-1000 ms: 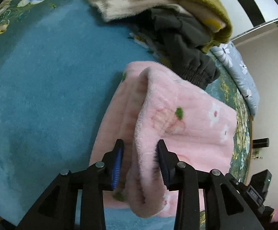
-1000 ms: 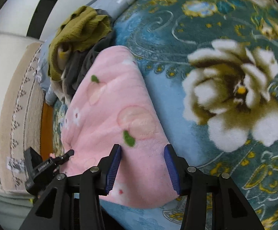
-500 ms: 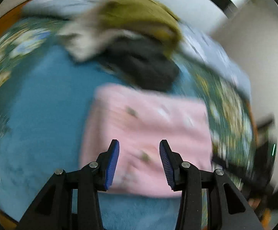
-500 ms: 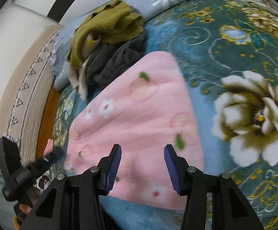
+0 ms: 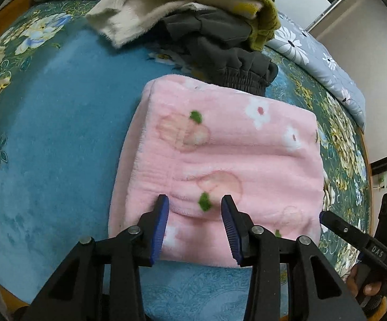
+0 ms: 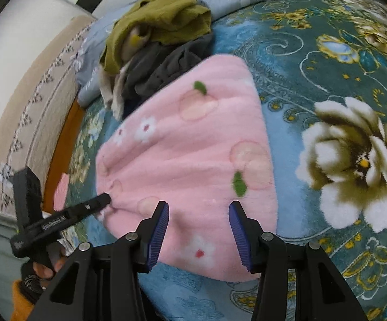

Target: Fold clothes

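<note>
Both claws, left gripper point(image 5: 194, 226) and right gripper point(image 6: 198, 231), gaped released over the folded pink garment point(image 5: 228, 157); a clothes pile point(image 5: 206, 24) sat at twelve o'clock.

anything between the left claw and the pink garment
Nothing visible. The left claw hangs open directly over the near edge of the folded pink garment, with only air between. The pile of unfolded clothes sits beyond it, out of the path.

Floral teal bedspread point(image 6: 327, 61) — beige headboard point(image 6: 33, 101)
</note>
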Available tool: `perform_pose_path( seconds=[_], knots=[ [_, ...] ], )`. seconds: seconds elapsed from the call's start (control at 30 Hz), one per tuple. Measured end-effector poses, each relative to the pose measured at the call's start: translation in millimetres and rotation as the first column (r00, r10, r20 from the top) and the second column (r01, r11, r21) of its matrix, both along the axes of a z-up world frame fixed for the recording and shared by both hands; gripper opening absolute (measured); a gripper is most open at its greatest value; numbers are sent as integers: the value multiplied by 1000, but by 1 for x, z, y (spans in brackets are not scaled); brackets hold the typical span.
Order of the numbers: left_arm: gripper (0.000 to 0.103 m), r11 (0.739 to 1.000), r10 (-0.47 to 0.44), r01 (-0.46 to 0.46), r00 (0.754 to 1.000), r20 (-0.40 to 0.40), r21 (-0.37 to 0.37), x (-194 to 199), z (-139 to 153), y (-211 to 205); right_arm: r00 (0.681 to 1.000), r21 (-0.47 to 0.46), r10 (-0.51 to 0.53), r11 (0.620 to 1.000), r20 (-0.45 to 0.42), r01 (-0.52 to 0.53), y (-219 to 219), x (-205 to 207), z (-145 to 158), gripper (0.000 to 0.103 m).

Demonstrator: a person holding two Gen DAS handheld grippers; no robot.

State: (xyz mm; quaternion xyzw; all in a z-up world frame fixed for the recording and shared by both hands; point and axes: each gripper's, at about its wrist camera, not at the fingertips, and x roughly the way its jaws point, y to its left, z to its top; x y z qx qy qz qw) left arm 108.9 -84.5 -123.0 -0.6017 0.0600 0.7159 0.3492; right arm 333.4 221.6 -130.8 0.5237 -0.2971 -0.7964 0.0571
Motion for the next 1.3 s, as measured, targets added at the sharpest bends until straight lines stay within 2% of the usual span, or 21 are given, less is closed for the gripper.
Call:
perform_pose_path(
  seconds=[0.1,0.23,0.37,0.57,0.63,0.77,0.87,0.93,1.07,1.23,1.3],
  knots=[
    [43,1000,-5,5,1000,17,-20,-3,-3,7,999,-3,-2,1000,40,2,0,-3,-17,50],
    [43,999,-13,15,999,32,-49,-6,-10,12,999,-32,-17,999,48,18,4,-5,-29,50],
    [43,996,-36,38,999,29,-82,-5,-15,20,998,-47,-23,999,53,25,6,-7,-34,50],
    [43,992,-56,57,998,8,-113,-3,-17,28,998,-13,-6,1000,55,7,1,-8,-33,50],
    [43,994,-47,48,999,20,-98,-5,-17,25,998,-15,-9,1000,68,10,2,-9,-26,50],
    [43,1000,-3,4,998,62,-30,-13,-15,14,1000,-29,-21,999,0,21,7,-13,-3,51],
    [43,1000,24,-24,995,93,1,-17,-17,9,999,-20,-18,1000,-36,17,9,-36,6,51],
    [43,1000,19,-19,996,90,-4,-17,-17,11,999,-12,-15,1000,-51,15,9,-56,10,51],
    [43,1000,22,-22,995,92,3,-18,-18,12,1000,10,-18,1000,-20,18,10,-87,3,51],
    [43,999,35,-38,993,111,28,-22,-20,8,996,33,-1,999,85,-2,7,-108,-25,50],
    [43,999,36,-40,993,116,32,-23,-21,8,997,33,6,999,78,-8,8,-107,-24,50]
  ],
)
